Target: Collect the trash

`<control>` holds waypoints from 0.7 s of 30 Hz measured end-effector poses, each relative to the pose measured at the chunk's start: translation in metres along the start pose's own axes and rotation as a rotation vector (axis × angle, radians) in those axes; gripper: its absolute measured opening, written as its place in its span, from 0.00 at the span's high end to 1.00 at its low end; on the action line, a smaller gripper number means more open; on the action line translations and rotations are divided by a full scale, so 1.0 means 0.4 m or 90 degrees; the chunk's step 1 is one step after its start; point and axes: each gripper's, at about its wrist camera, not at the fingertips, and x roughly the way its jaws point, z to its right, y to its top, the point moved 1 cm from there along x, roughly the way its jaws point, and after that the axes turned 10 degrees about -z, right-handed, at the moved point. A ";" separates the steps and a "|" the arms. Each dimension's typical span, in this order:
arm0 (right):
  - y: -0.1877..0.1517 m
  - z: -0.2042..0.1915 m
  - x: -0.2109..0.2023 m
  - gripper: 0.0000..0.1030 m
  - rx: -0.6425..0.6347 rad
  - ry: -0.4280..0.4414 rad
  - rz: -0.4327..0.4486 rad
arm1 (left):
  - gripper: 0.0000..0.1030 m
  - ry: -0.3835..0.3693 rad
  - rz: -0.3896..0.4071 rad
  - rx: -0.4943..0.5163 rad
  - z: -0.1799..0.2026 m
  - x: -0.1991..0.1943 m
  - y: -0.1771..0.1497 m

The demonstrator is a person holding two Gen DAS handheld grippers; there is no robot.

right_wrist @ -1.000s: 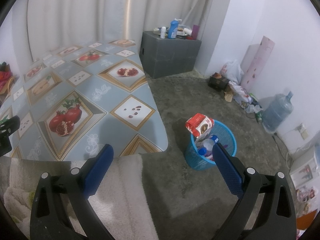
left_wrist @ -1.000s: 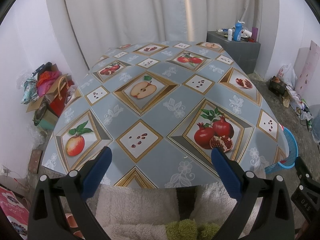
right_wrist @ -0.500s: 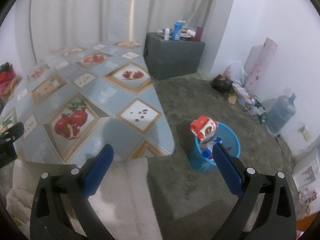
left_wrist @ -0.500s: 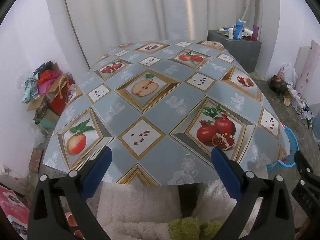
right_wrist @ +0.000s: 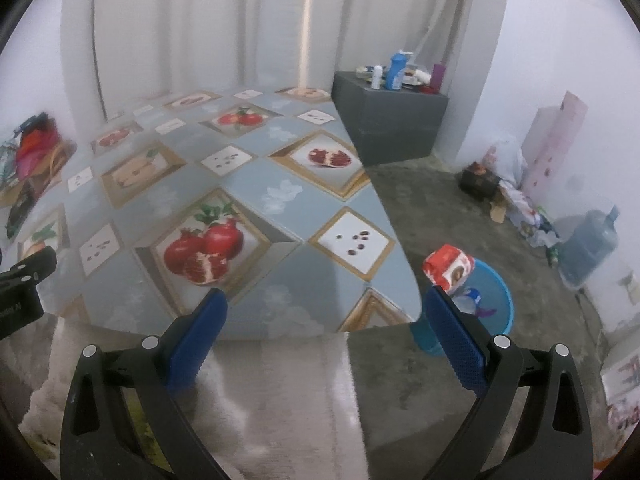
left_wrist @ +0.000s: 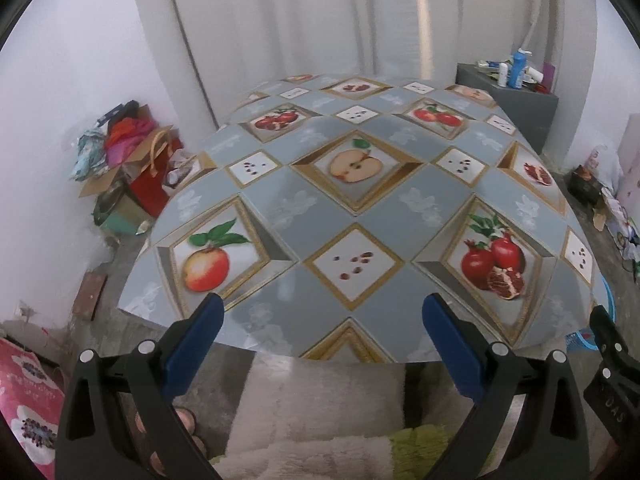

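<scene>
We hold two grippers, both spread wide and empty: left gripper (left_wrist: 322,320), right gripper (right_wrist: 326,312). One table (right_wrist: 256,184) under the fruit-print cloth. At four o'clock of it, one blue bin (right_wrist: 494,300) on the floor, one red carton (right_wrist: 448,268) sticking out.

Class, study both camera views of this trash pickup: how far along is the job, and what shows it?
Done: the blue bin on the floor beside the table already holds a red carton and other rubbish, and nothing lies loose on the fruit-print tablecloth. In hand: nothing; the left gripper and the right gripper are both open and empty. Left: no table trash in view, so it looks nearly finished.
</scene>
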 end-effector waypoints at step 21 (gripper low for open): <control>-0.009 -0.014 -0.015 0.08 0.010 -0.005 0.003 | 0.05 -0.001 0.006 -0.002 -0.019 -0.011 0.005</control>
